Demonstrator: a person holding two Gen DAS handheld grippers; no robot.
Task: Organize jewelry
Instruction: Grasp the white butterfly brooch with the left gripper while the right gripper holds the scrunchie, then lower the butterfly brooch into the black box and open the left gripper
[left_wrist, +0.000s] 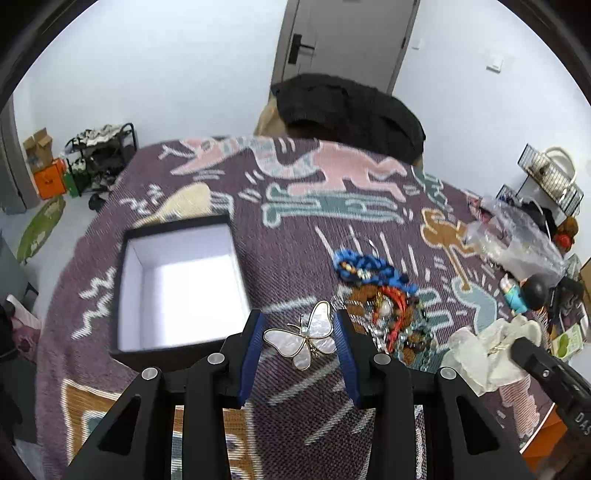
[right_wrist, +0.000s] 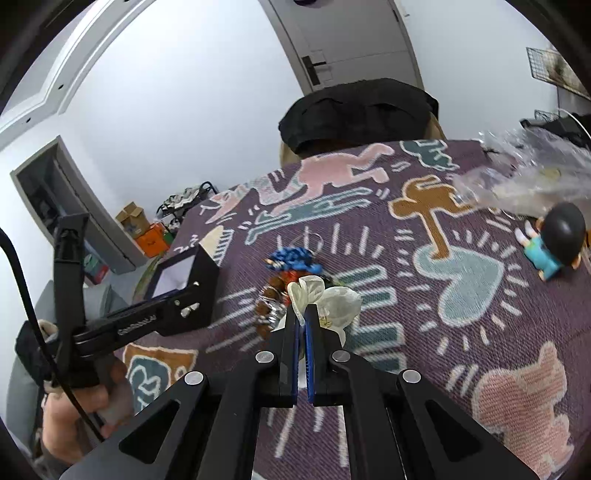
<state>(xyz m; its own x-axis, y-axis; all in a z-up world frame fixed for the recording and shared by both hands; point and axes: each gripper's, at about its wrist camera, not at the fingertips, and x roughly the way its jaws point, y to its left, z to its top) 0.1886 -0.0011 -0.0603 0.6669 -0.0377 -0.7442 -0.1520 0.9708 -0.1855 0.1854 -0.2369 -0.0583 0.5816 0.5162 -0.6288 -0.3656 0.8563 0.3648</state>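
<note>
My left gripper (left_wrist: 300, 326) is shut on a pearly white butterfly brooch (left_wrist: 303, 338) with a gold rim, held just above the patterned cloth. An open black box (left_wrist: 181, 284) with a white inside stands to its left; it also shows in the right wrist view (right_wrist: 184, 275). A pile of jewelry (left_wrist: 384, 295) with blue, red and brown beads lies to the right. My right gripper (right_wrist: 303, 314) is shut on a white flower piece (right_wrist: 328, 299), in front of the same pile (right_wrist: 284, 280).
A purple patterned cloth (left_wrist: 295, 229) covers the round table. Clear plastic bags (left_wrist: 517, 236), a small blue figurine (right_wrist: 554, 247) and clutter lie at the right edge. A black garment (left_wrist: 351, 110) hangs over a chair behind the table. A shoe rack (left_wrist: 99, 155) stands by the wall.
</note>
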